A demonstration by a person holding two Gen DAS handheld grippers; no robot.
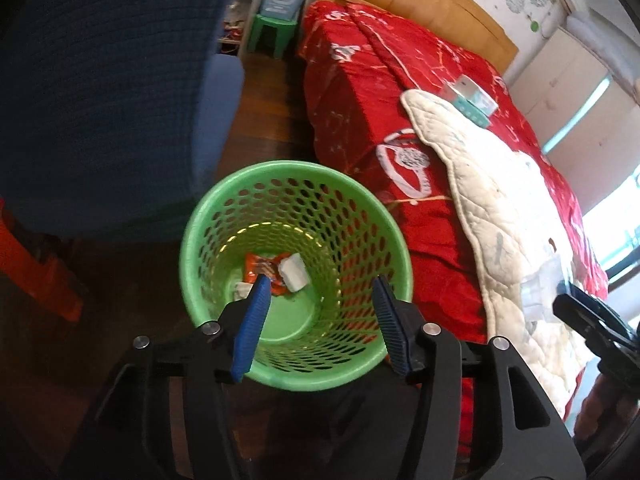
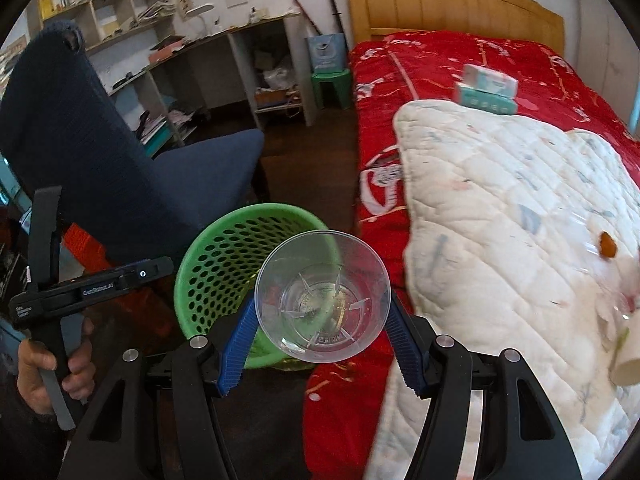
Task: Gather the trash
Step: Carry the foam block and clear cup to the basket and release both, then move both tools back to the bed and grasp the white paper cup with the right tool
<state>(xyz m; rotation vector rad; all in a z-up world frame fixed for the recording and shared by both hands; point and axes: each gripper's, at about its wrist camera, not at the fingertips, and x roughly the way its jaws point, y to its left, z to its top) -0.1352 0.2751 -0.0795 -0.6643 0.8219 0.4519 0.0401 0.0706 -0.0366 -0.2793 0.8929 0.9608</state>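
A green perforated trash basket (image 1: 224,208) stands on the dark floor beside the bed; it also shows in the right wrist view (image 2: 224,248). Inside lie a red wrapper (image 1: 262,268) and white crumpled paper (image 1: 294,272). My left gripper (image 1: 320,320) is open and empty, just above the basket's near rim. My right gripper (image 2: 322,320) is shut on a clear plastic cup (image 2: 324,304), held beside the basket's right rim, mouth facing the camera. On the white quilt (image 2: 500,208) lie an orange scrap (image 2: 608,244) and a paper cup (image 2: 628,356) at the right edge.
A blue chair (image 2: 100,152) stands left of the basket. The bed with a red cover (image 2: 440,64) fills the right side, with a teal tissue box (image 2: 486,90) on it. A green stool (image 2: 330,84) and shelves (image 2: 160,40) stand at the back.
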